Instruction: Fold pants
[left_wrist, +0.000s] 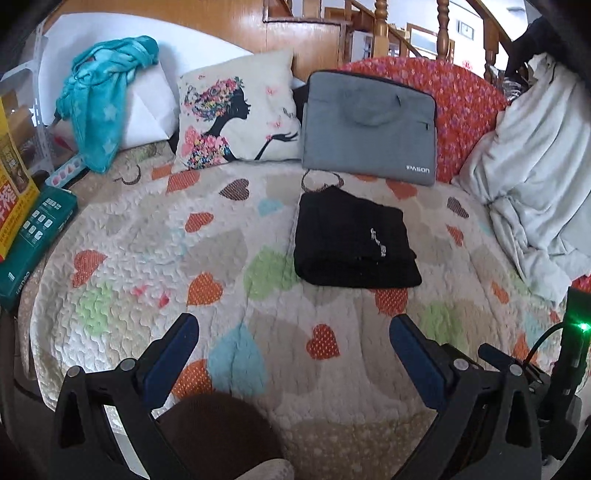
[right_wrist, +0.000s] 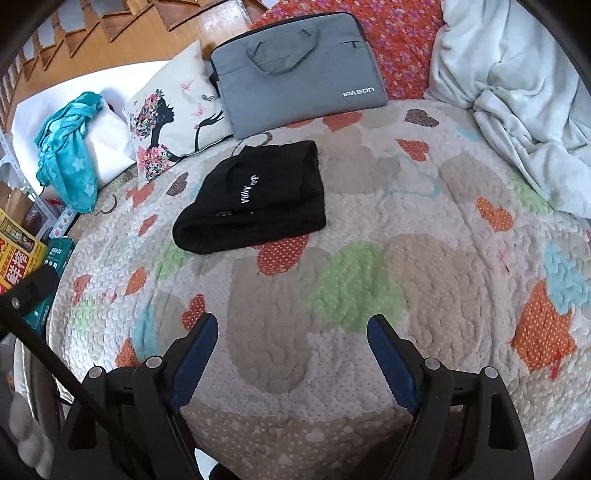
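Pants (right_wrist: 255, 199) lie folded on the quilt (right_wrist: 369, 295), near the laptop bag (right_wrist: 295, 70). Both jaws open, empty. Regrip and you'll likely drag layers loose, undoing the fold.

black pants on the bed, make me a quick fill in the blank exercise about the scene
1. The black pants lie ____ on the heart-patterned quilt.
2. The bag behind them, the laptop bag, is ____ in colour.
3. The right gripper has its jaws ____, nothing between them.
4. The towel draped near the pillow is ____.

Missing words: folded; grey; open; teal
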